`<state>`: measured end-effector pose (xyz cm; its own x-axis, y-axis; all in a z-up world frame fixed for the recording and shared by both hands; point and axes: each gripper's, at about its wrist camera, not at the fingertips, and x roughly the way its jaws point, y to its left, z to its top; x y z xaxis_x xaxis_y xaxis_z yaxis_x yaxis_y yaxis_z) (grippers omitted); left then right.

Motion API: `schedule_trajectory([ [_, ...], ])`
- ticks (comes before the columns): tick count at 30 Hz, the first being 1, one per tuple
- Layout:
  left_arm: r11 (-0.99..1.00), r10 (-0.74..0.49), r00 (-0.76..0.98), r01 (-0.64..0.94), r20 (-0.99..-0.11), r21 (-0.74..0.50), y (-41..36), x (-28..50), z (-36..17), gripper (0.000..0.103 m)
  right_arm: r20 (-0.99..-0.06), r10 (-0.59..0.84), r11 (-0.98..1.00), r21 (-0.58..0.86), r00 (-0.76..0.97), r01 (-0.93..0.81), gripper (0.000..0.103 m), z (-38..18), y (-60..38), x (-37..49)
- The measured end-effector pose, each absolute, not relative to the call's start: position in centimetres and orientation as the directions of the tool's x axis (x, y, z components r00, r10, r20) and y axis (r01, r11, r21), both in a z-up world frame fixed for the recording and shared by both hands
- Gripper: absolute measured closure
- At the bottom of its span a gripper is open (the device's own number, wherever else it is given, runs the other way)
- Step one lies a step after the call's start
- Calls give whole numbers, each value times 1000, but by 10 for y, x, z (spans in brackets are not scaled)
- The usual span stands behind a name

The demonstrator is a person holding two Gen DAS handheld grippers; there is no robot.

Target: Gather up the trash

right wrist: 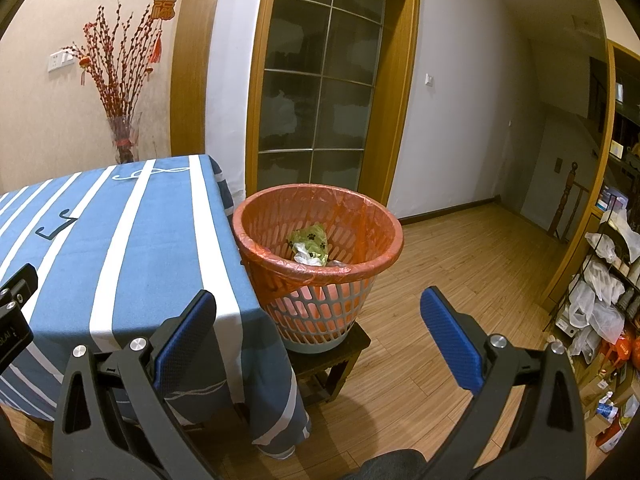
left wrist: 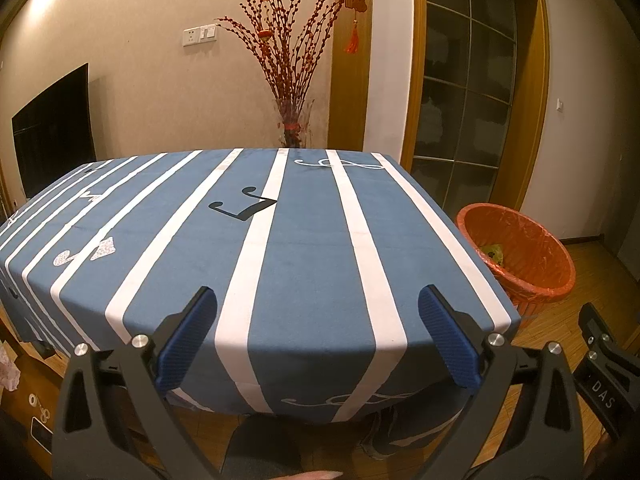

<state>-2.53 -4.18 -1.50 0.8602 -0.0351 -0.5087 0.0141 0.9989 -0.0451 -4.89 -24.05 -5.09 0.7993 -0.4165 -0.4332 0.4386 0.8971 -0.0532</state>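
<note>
green crumpled wrapper (right wrist: 309,242) with white paper lies low inside the wastebasket (right wrist: 256,227), which stands on a small stool (right wrist: 340,354) just off the counter's (left wrist: 304,264) right edge; such trash is likely light and soft, best pinched at a raised fold. left tool (left wrist: 316,332) and right tool (right wrist: 318,332) both gape, holding nothing.

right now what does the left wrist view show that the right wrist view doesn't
Only the left wrist view shows the dark TV screen and the tabletop's left half. Only the right wrist view shows the stool under the basket, white paper in it, and cluttered shelves. Both show the tablecloth, the lined trash basket, the red branches, and open, empty grippers.
</note>
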Motion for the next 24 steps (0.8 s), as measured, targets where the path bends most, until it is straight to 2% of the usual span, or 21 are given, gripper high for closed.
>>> schedule_trajectory([
  [24,999,-37,854,16,-519,-45,-38,-22,-17,4,-435,-415,898,-54,799,437,3,-51,-240,-49],
])
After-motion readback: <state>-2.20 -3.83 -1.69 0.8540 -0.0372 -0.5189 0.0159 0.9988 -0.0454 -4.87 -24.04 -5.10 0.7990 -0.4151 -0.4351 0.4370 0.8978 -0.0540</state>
